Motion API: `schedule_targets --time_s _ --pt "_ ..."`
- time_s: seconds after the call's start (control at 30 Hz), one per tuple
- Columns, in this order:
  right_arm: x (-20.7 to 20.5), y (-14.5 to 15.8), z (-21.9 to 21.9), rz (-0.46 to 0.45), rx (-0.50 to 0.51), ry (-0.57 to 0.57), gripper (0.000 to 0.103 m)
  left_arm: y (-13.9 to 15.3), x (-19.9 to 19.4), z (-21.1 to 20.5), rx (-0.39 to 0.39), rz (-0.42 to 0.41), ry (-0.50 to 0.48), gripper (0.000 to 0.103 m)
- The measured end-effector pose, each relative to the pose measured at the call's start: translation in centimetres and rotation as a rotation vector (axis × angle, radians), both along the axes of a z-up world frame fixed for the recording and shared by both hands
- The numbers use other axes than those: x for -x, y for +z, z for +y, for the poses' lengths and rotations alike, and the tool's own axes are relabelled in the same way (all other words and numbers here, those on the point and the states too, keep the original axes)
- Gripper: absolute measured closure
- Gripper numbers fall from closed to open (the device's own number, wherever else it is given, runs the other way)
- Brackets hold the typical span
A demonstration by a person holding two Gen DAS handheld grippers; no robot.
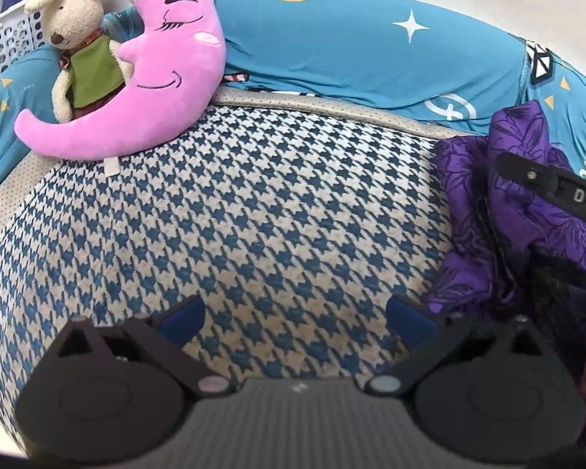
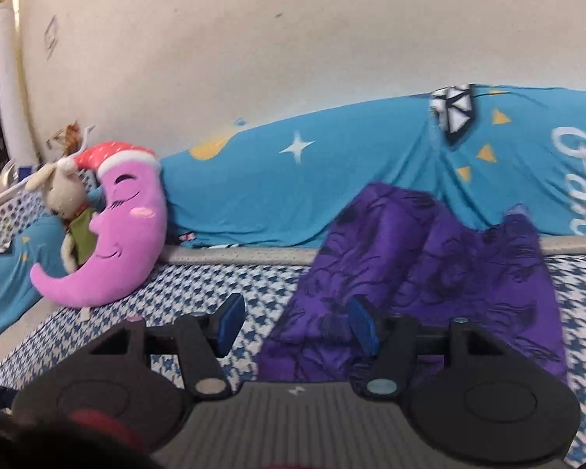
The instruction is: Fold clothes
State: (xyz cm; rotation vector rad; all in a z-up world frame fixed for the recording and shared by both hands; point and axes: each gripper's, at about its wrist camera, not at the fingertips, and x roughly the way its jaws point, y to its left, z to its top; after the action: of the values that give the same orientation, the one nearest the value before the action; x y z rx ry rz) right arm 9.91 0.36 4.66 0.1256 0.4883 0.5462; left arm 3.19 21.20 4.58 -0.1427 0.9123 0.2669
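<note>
The purple garment (image 2: 429, 273) lies crumpled (no fold made yet); left gripper (image 1: 295, 314) and right gripper (image 2: 293, 322) fingers gape, holding nothing.

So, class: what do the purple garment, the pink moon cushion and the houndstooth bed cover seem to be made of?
Purple garment: thin, smooth woven fabric, probably synthetic; soft folds, slight sheen, dark printed flowers.
Pink moon cushion: stuffed plush; matte nap, stitched face.
Houndstooth bed cover: apparently a coarser woven textile; visible weave texture.
</note>
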Motion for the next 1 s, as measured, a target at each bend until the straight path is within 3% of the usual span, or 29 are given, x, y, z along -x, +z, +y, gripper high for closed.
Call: schedule_targets --time_s 0.23,0.4,0.53,0.7,0.87,1.0 --pt "-1.7 -2.3 2.6 0.042 0.067 0.095 0.042 -0.2 -0.1 0.1 -0.001 0.008 0.0 0.0" --pt "-1.5 -1.7 2.4 0.055 0.02 0.107 0.042 -0.2 -0.4 0.0 0.016 0.011 0.005 0.0" --pt "-0.7 0.1 1.0 0.044 -0.02 0.07 0.042 -0.1 -0.6 -0.7 0.0 0.007 -0.012 0.0" --pt "0.6 1.6 -1.0 0.053 0.025 0.008 0.042 -0.7 -0.7 -2.0 -0.015 0.018 -0.047 0.0" --pt "1.8 2.1 -3.4 0.098 0.006 -0.028 0.042 -1.4 -0.8 -3.4 -0.052 0.024 -0.083 0.0" --pt "3.1 2.6 -4.8 0.11 0.059 -0.044 0.042 -2.0 -1.2 -4.3 -0.086 0.034 -0.094 0.0"
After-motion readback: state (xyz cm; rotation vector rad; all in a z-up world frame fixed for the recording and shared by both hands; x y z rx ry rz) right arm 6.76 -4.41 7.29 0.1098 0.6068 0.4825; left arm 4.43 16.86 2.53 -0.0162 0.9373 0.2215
